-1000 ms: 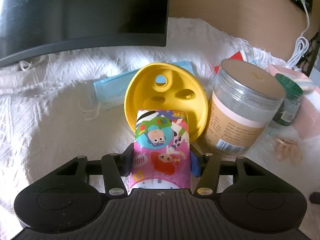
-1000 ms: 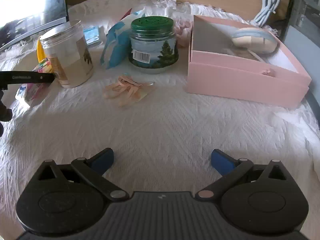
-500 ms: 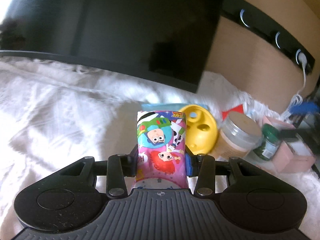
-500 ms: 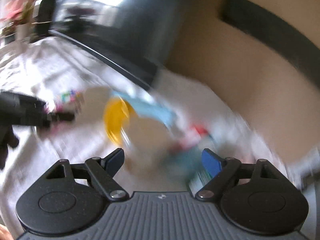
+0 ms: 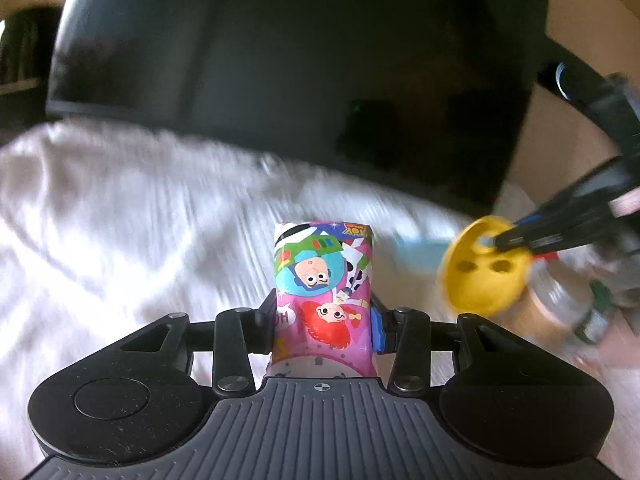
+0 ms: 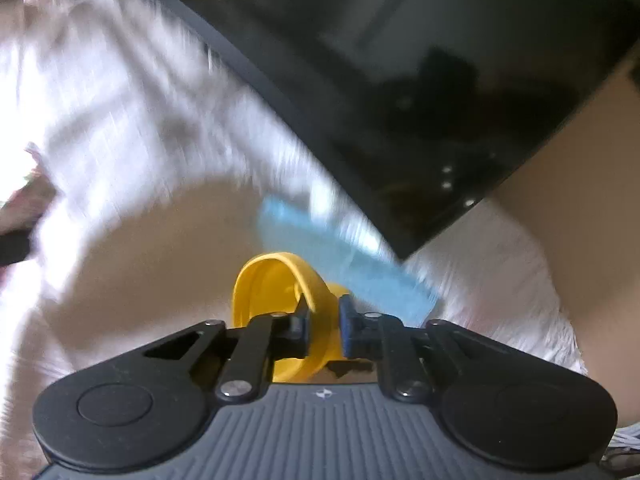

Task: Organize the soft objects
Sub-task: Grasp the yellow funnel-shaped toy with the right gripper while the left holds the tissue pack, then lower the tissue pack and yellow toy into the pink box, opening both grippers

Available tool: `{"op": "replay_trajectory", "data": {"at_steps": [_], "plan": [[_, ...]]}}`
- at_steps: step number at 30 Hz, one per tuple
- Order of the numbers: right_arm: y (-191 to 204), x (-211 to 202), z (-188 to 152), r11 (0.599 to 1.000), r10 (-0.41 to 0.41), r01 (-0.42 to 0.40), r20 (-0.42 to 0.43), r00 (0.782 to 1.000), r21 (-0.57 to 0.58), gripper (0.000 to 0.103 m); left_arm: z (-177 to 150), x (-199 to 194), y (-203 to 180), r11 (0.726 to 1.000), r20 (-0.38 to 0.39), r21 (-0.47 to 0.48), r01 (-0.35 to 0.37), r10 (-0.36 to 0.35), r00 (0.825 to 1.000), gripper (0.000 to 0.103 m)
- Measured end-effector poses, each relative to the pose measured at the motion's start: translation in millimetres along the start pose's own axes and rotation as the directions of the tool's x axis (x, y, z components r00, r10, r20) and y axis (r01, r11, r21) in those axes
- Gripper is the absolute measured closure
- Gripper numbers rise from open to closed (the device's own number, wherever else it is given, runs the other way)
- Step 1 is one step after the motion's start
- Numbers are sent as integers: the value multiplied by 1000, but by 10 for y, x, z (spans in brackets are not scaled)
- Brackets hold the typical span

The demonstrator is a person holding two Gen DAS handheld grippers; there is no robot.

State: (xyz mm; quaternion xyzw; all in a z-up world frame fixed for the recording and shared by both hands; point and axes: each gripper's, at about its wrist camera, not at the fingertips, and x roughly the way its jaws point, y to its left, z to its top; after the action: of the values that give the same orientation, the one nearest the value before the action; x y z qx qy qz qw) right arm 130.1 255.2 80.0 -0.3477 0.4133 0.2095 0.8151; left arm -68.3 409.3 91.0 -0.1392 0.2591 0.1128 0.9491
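Pink cartoon packet (image 5: 324, 296) — lengthwise between fingers (image 5: 378, 330)

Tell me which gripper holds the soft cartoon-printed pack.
The left gripper: the cartoon pack sits clamped between its fingers. The right gripper is shut on the rim of the hard yellow lid instead.

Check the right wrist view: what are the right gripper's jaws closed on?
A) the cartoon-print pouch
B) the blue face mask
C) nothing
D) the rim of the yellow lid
D: in the right wrist view the right gripper has its jaws clamped on the rim of the yellow lid; the blue face mask lies beyond it on the cloth, and the cartoon-print pouch sits in the left gripper.
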Motion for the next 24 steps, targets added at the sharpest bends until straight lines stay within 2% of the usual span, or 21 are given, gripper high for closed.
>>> {"op": "replay_trajectory", "data": {"at_steps": [2, 5, 8, 12, 15, 17, 19, 21, 24], "plan": [[-175, -379, 32, 1000, 14, -16, 88, 996, 15, 97, 231, -8, 3, 1000, 46, 13, -11, 10, 999, 57], [-422, -906, -29, 999, -24, 18, 194, 981, 35, 97, 557, 9, -128, 1000, 97, 23, 19, -21, 995, 57], [-725, -1401, -219, 995, -82, 64, 268, 960, 76, 97, 814, 51, -405, 996, 113, 8, 91, -92, 989, 57], [-1166, -1925, -655, 974, -216, 177, 331, 918, 143, 97, 982, 74, -1058, 973, 109, 76, 218, -226, 968, 57], [-1497, -2142, -1051, 946, -309, 253, 327, 893, 201, 97, 1032, 140, -1655, 926, 69, 129, 354, -365, 929, 57], [-1718, -2207, -1301, 925, -355, 284, 305, 884, 253, 97, 1014, 170, -2044, 899, 30, 152, 411, -420, 907, 57], [-1936, -2247, -1536, 904, -387, 303, 278, 879, 302, 97, 970, 187, -2395, 861, -13, 183, 474, -480, 877, 57], [-2115, -2297, -1791, 877, -433, 338, 256, 864, 342, 97, 902, 216, -2749, 829, -52, 219, 514, -517, 855, 57], [-2274, -2306, -2120, 851, -475, 374, 236, 848, 370, 96, 790, 303, -3146, 796, -106, 226, 561, -553, 827, 57]]}}
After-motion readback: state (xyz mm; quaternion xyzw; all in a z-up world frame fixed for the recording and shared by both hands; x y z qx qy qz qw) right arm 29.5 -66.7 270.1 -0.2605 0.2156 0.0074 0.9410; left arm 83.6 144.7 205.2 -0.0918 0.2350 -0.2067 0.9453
